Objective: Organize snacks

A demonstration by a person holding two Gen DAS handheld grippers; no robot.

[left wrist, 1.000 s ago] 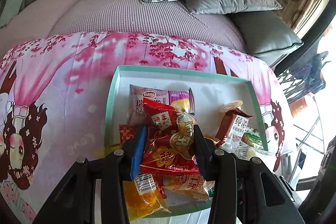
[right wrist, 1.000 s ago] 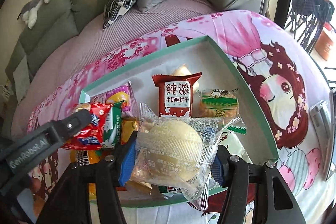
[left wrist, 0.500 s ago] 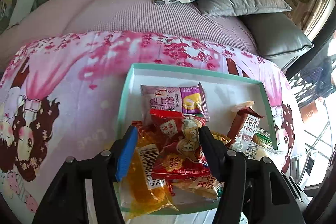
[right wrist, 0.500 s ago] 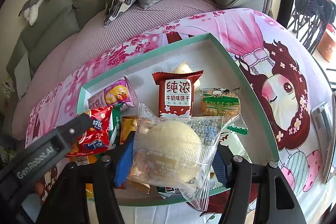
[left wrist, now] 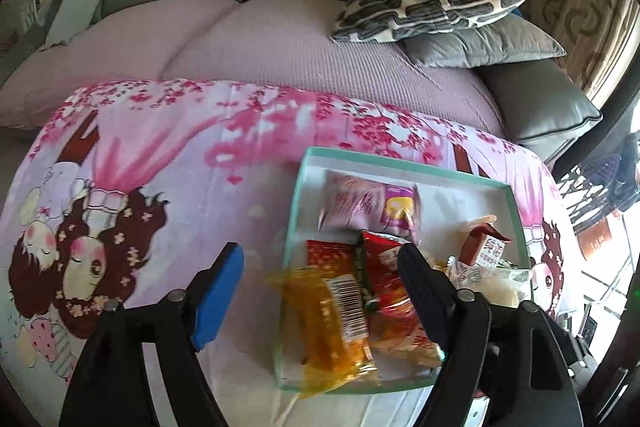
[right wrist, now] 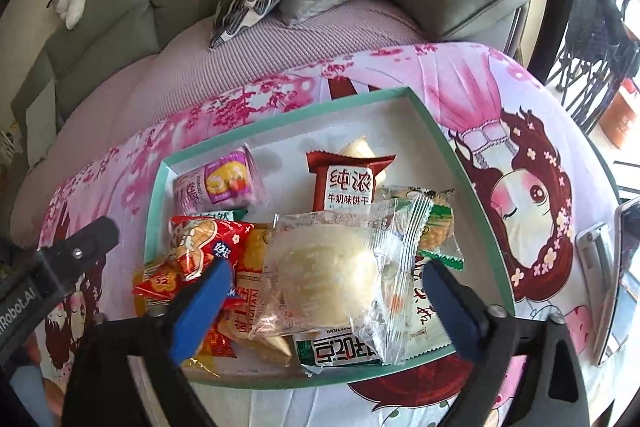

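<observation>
In the left wrist view the left gripper (left wrist: 320, 281) has just been opening and stands wide, gripping nothing, above the yellow packet (left wrist: 328, 323) and red packet (left wrist: 386, 275) lying in the teal tray (left wrist: 294, 211) at lower right. In the right wrist view the right gripper (right wrist: 326, 293), jaws just opened wide, straddles the clear-wrapped bun (right wrist: 332, 275) lying loose on the snack pile at lower centre.

My left wrist camera looks steeply down, close | right likewise | both share the snack tray (left wrist: 298, 183) (right wrist: 440, 131).
</observation>
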